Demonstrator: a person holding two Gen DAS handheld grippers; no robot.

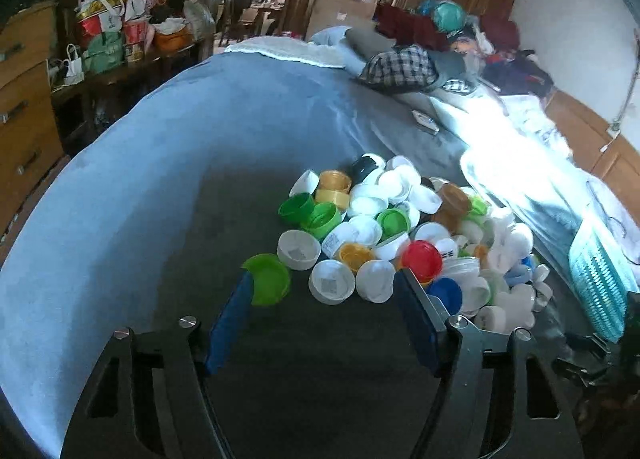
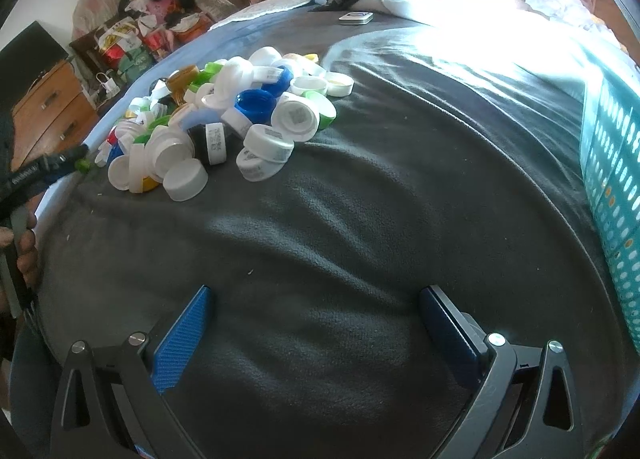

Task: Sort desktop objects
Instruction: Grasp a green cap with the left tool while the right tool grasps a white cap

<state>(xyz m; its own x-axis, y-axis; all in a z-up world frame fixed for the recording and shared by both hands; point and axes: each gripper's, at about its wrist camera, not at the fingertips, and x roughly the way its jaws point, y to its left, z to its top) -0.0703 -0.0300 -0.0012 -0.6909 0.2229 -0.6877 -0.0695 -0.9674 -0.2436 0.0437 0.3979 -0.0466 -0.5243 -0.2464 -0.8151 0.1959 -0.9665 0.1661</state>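
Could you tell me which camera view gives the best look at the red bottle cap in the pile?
The left wrist view: the red bottle cap sits near the front of the pile, fully visible, just beyond the left hand-held gripper. In the right wrist view only a sliver of red shows at the pile's far-left edge, mostly hidden.

The left gripper (image 1: pixel 325 285) is held low with its jaws spread wide and nothing clamped between the blue pads (image 1: pixel 230 323). The right gripper (image 2: pixel 316 299) is likewise held with its jaws fully apart and unloaded. A hand (image 2: pixel 24 255) is seen gripping the left gripper's handle.
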